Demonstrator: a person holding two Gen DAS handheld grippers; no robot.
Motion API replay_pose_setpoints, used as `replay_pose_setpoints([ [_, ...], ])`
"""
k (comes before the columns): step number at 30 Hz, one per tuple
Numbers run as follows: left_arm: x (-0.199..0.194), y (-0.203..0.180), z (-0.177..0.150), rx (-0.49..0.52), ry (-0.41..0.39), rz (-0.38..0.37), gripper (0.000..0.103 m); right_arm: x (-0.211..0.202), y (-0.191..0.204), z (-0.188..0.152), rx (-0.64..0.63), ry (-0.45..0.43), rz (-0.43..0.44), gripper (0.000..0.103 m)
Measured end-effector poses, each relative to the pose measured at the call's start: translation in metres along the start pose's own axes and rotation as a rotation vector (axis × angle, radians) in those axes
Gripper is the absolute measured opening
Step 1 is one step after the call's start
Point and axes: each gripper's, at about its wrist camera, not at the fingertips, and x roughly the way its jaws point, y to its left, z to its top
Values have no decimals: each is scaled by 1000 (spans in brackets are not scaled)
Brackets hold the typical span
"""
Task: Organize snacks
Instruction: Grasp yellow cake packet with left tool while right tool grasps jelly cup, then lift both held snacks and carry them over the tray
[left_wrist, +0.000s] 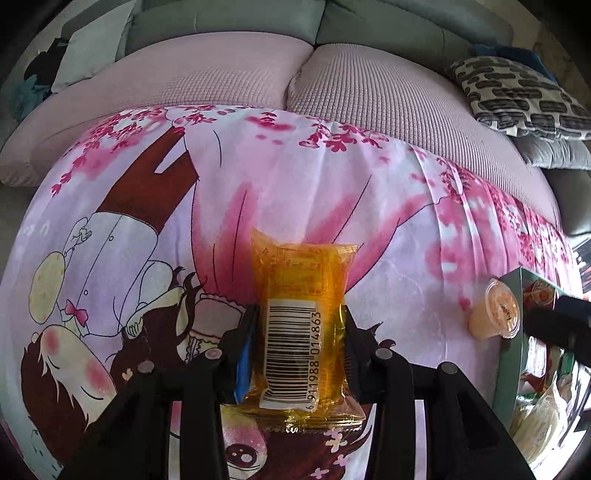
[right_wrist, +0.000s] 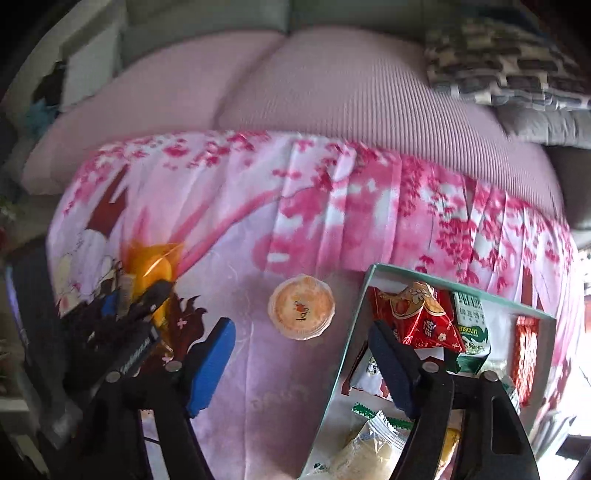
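My left gripper (left_wrist: 299, 325) is shut on an orange snack packet (left_wrist: 301, 328) with a barcode label, held above the pink printed cloth. It also shows blurred at the left of the right wrist view (right_wrist: 147, 266). A small sealed jelly cup (right_wrist: 301, 306) sits on the cloth, right of the left gripper (left_wrist: 496, 314). My right gripper (right_wrist: 299, 354) is open and empty, just in front of the jelly cup, its right finger over the rim of a green box (right_wrist: 343, 369) holding several snack packets.
The pink cartoon cloth (left_wrist: 332, 184) covers the surface. A pink sofa cushion (left_wrist: 221, 77) lies behind it, with a black and white patterned pillow (left_wrist: 517, 96) at the far right. The green box (left_wrist: 517, 354) stands at the right edge.
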Motion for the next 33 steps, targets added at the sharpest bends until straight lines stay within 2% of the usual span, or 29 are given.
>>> replay_pose_setpoints([
  [2,1,0,0,2,2,-2,43,7,-3,10,32,52,-3,73],
  [9,4,6,-2,-12,19,-32,44,35,0,25,63,154,-53,72],
  [16,7,2,-2,5,26,-17,45,50,14,25,23,169,-88,70],
  [22,9,2,-2,12,27,-16,45,69,15,22,19,206,-92,59],
  [30,9,0,-3,27,19,1,45,85,13,15,17,207,-108,55],
  [33,9,1,-1,24,15,-3,45,92,23,18,8,211,-114,50],
])
